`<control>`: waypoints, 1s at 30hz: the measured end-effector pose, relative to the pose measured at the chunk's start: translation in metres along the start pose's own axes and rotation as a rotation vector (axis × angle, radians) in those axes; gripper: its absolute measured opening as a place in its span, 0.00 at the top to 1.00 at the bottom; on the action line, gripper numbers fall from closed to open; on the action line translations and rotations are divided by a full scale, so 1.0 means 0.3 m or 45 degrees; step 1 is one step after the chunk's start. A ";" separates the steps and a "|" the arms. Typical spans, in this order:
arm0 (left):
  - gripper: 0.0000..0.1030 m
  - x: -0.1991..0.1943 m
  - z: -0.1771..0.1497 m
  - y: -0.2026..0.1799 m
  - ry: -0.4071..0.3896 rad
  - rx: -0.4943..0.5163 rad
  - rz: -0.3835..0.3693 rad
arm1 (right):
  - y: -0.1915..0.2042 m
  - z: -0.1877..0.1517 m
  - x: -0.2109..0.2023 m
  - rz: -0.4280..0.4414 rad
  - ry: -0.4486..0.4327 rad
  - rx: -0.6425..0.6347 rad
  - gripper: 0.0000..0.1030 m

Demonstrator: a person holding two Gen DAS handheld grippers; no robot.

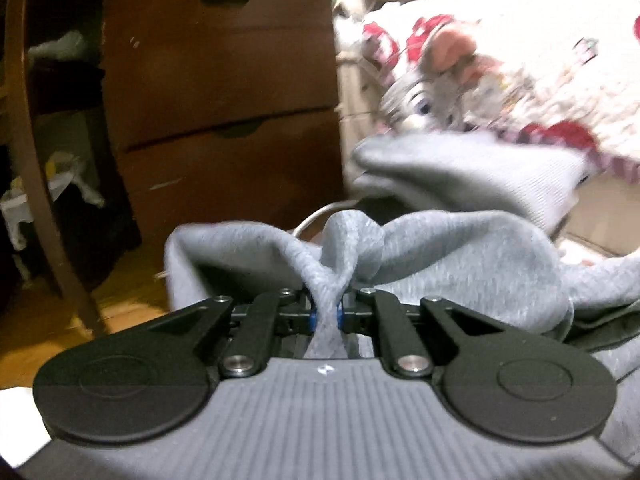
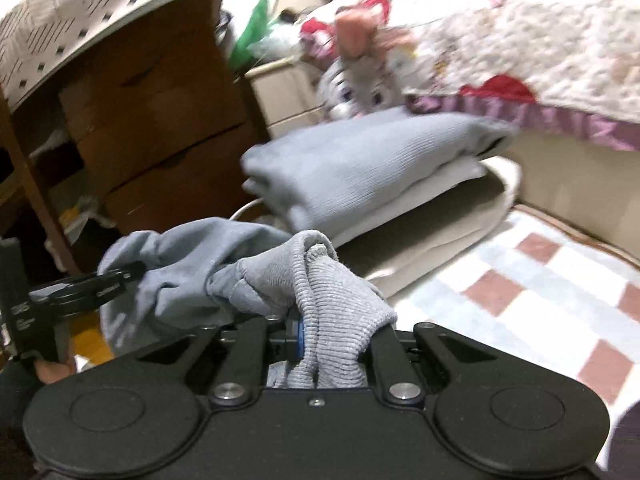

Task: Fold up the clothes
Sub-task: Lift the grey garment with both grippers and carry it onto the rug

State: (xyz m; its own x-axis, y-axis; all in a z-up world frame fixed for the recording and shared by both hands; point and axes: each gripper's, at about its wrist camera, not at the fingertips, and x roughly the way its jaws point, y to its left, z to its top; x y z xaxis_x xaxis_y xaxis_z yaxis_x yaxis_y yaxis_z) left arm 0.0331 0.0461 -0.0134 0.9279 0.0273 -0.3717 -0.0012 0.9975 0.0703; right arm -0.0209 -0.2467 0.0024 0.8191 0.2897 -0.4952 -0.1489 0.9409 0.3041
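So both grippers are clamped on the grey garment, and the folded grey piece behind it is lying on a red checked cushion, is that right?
Not quite. Both the left gripper and right gripper do pinch the grey garment, but the folded grey piece lies on a folded cream one, as the right wrist view shows.

Grey garment (image 1: 472, 248), red-and-white checked mat (image 2: 540, 280)

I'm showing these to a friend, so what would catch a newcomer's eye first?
Front and centre in both wrist views, each hand-held gripper, left and right, is pinched shut on bunched grey garment. Behind it lies a folded grey stack, with a grey plush toy against the red-patterned quilt at upper right.
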 end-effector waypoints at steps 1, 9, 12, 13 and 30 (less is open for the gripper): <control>0.93 -0.026 0.011 -0.012 -0.033 -0.002 -0.014 | -0.017 0.005 -0.019 -0.037 -0.016 0.014 0.88; 0.93 -0.195 0.094 -0.237 -0.152 0.092 -0.196 | -0.209 0.008 -0.182 -0.208 -0.035 0.140 0.89; 0.94 -0.194 0.128 -0.306 -0.155 0.110 -0.281 | -0.249 -0.017 -0.255 -0.314 -0.081 0.087 0.89; 0.94 -0.191 0.155 -0.328 -0.160 0.109 -0.318 | -0.272 -0.020 -0.284 -0.342 -0.099 0.091 0.89; 0.92 -0.275 0.660 -1.077 -0.605 0.209 -1.162 | -0.425 0.080 -1.039 -1.101 -0.452 0.189 0.89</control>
State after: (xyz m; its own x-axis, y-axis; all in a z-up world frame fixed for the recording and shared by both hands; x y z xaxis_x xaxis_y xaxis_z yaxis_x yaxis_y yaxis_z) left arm 0.0308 -0.2913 0.1779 0.6017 -0.7970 0.0534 0.7925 0.6040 0.0842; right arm -0.2440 -0.4612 0.1376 0.7367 -0.5913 -0.3282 0.6409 0.7653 0.0598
